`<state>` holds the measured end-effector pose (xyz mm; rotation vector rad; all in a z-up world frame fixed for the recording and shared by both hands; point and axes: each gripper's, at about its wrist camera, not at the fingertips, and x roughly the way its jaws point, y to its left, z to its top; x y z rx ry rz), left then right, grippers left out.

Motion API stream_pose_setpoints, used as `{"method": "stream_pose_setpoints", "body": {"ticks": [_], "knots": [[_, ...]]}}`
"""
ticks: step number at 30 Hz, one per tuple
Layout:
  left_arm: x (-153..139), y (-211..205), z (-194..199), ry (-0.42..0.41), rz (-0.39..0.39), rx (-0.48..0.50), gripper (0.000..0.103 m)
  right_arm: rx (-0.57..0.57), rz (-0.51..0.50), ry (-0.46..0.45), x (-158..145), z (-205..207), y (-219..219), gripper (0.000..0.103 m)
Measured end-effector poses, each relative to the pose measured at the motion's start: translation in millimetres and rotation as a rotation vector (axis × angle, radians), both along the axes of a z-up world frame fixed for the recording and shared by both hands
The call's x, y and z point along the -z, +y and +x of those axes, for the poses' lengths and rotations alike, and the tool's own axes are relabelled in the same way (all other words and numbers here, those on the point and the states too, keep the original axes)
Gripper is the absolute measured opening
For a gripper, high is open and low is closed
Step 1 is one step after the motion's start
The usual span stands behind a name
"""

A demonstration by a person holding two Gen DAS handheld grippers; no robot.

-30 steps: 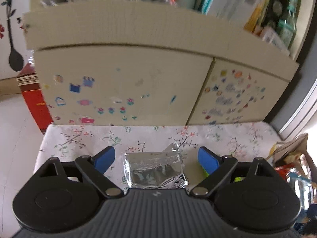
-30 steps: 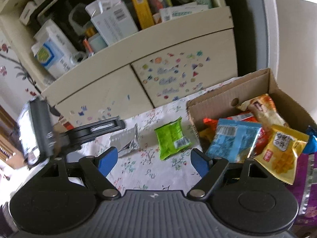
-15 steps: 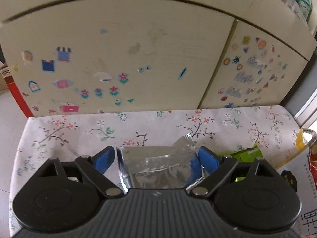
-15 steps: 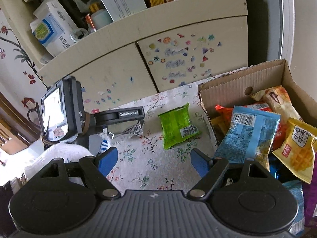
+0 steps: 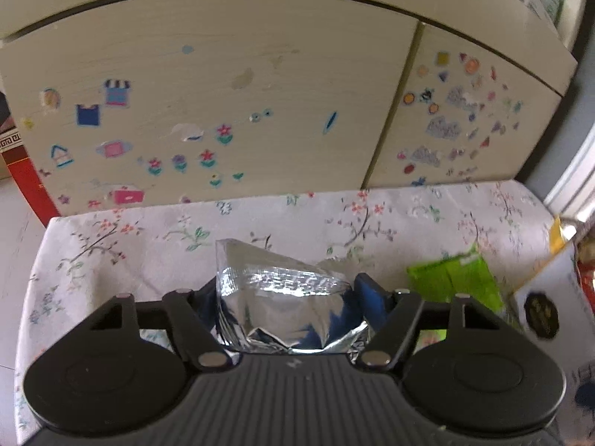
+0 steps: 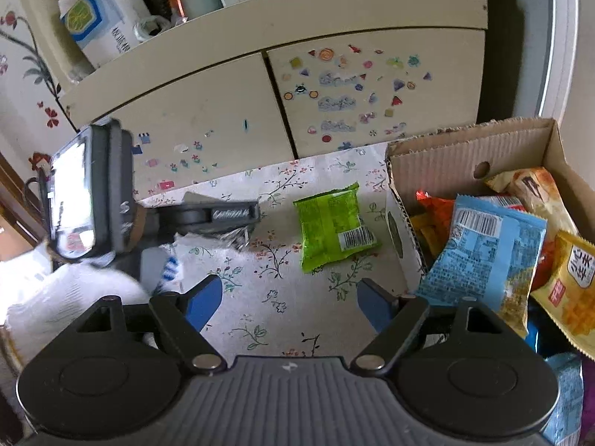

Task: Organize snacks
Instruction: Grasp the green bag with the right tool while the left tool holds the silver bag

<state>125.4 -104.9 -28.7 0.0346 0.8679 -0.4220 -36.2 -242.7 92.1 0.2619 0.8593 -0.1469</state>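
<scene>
Closing, left gripper (image 5: 284, 297) now pinches silver packet (image 5: 282, 290); right gripper (image 6: 290, 297) gapes.

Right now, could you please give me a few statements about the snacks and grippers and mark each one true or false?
1. The left gripper has the silver packet between its fingers. True; its jaws have just been closing and now press its sides.
2. The right gripper holds the green packet. False; it is open and empty, and the packet lies on the tablecloth.
3. The box is empty. False; several snack packets are in it.
4. The green packet lies outside the box. True.
</scene>
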Motion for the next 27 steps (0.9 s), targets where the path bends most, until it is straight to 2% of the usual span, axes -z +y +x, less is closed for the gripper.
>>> {"method": "stream_pose_setpoints", "body": {"ticks": [5,12,17,25,27], "knots": [[-5.4,25.3,-22.0,0.025,0.013,0.019,0.070,-0.023,-0.042,-0.030,1.1,5.1,3.1,0.085],[-9.7,74.0,-50.1,0.085,0.003,-0.046,0.071,-0.043,-0.121,-0.047,19.2,29.0,9.5,0.085],[-10.0,81.8,-71.6,0.072,0.017,-0.030,0.071,-0.024,-0.221,-0.061,27.9,46.4,17.2,0.085],[-9.1,78.4,-72.9,0.062,0.032,-0.032,0.071,0.027,-0.187,-0.044,44.5,66.3,2.8,0.085],[-8.2,77.9,-73.2,0.057,0.034,-0.028,0.071,0.021,-0.163,-0.027,50.0,71.5,2.4,0.090]]}}
